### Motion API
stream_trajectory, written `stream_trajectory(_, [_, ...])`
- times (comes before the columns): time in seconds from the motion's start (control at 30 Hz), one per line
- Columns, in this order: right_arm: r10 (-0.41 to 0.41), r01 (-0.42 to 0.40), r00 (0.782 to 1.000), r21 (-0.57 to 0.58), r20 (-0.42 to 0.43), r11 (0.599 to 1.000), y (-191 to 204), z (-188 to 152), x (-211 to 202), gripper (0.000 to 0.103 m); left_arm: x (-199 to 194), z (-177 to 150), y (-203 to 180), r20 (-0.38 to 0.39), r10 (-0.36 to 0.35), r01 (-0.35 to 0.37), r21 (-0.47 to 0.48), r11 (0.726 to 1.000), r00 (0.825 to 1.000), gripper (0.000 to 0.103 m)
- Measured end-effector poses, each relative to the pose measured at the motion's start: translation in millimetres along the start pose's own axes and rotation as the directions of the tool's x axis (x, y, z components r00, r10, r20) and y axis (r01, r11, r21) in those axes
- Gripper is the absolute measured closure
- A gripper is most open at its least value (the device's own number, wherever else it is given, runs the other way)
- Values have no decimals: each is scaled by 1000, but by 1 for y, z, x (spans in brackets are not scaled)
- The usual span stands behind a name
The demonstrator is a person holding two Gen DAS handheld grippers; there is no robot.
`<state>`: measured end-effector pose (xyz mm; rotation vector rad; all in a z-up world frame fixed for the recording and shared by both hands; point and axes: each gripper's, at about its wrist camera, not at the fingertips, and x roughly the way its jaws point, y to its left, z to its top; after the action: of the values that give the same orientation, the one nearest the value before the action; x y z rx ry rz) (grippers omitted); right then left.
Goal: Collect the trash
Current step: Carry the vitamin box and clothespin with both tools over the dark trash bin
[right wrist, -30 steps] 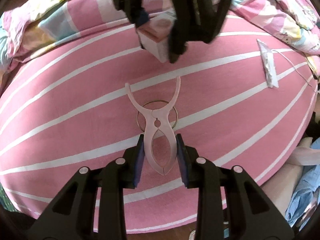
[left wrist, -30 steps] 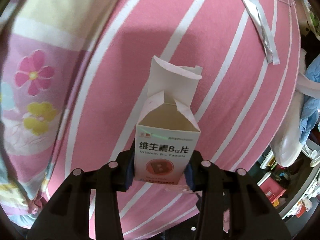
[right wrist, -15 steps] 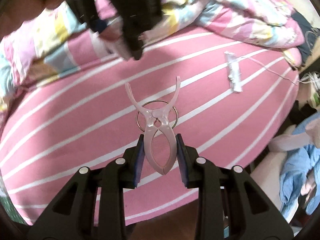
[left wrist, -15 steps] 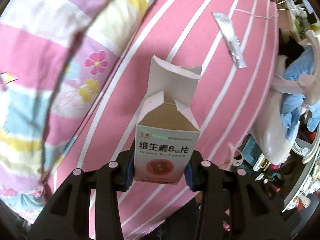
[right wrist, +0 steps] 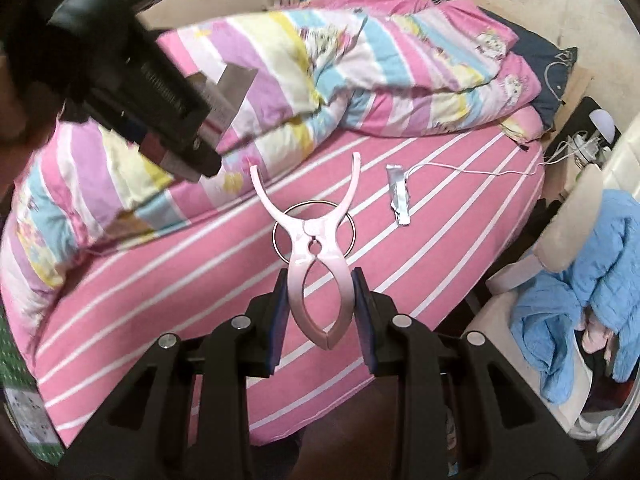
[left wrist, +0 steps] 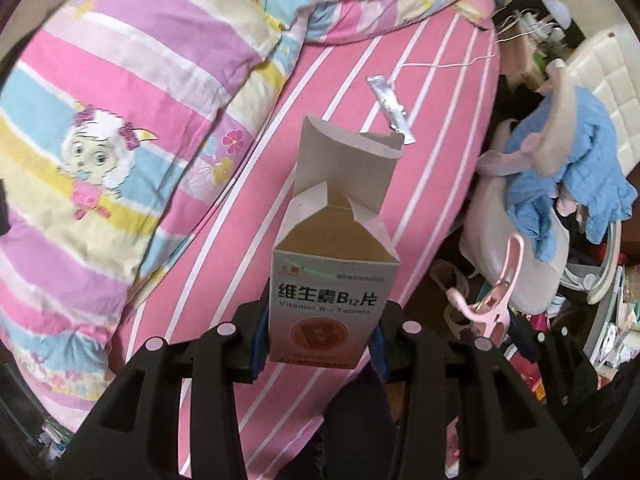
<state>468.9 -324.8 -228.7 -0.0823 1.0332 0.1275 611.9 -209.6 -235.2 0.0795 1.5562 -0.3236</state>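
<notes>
The left gripper (left wrist: 320,344) is clenched on a white and orange cardboard vitamin box (left wrist: 330,280). Its blue pads press on both sides of the lower part of the box. The top flaps of the box stand open, and the inside looks empty. The box is in the air above the bed with the pink sheet and white stripes (left wrist: 280,184), not touching it.

The right gripper (right wrist: 320,320) is grasping a pale pink plastic clothes clip (right wrist: 316,256). The two rounded handles of the clip sit between the pads, and its two thin prongs spread away from the gripper. A thin metal ring (right wrist: 314,234) passes around the joint of the clip. This clip is also lifted above the bed.

One silver foil wrapper (right wrist: 398,196) lies flat on the pink sheet, well apart from both grippers. A thin white cable (right wrist: 472,170) runs just beside its upper end. A crumpled quilt with coloured stripes and cartoon prints (right wrist: 340,64) covers the far part of the bed. A light blue garment (right wrist: 588,272) lies on a pale chair beside the bed.
</notes>
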Motion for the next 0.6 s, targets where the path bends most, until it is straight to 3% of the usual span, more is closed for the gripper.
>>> stream_trajectory(0.33, [67, -77, 995, 160, 68, 984, 10, 9, -104, 72, -87, -79, -31, 141, 5, -11, 39, 999, 990, 64])
stream_trajectory(0.6, [71, -98, 990, 230, 123, 968, 23, 0, -174, 72, -125, -141, -40, 207, -14, -1, 73, 997, 978, 64])
